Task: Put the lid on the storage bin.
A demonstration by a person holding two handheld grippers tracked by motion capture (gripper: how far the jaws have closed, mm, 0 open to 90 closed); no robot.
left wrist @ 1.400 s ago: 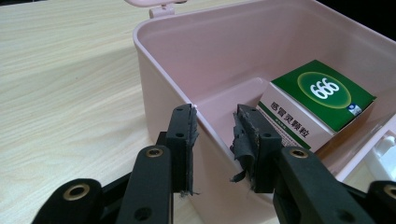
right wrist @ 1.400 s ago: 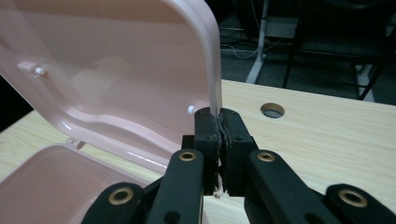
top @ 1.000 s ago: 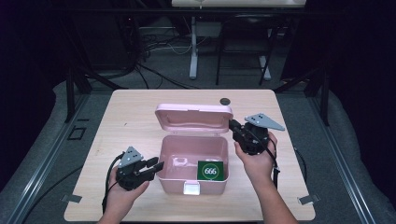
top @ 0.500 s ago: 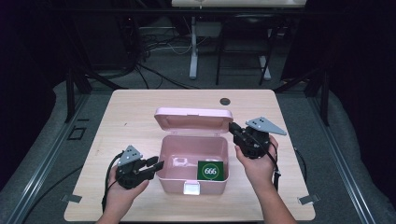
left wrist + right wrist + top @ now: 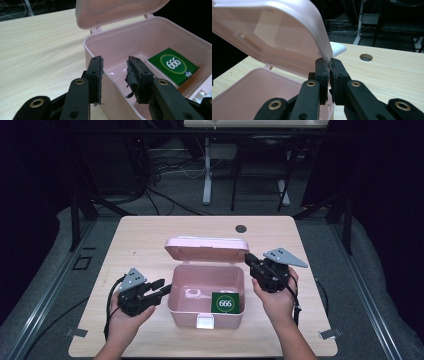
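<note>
Right gripper (image 5: 329,65) jaws pinch the pink lid (image 5: 287,32); left gripper (image 5: 113,72) jaws parted

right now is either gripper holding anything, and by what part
The right gripper pinches the pink lid by its edge near a corner. The left gripper is open, straddling the box wall, holding nothing.

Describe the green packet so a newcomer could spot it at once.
Start at the open pink box in the middle of the wooden table. On its floor, in the front right corner, lies the green packet. It is the only green thing there and bears a white "666" in an oval.
</note>
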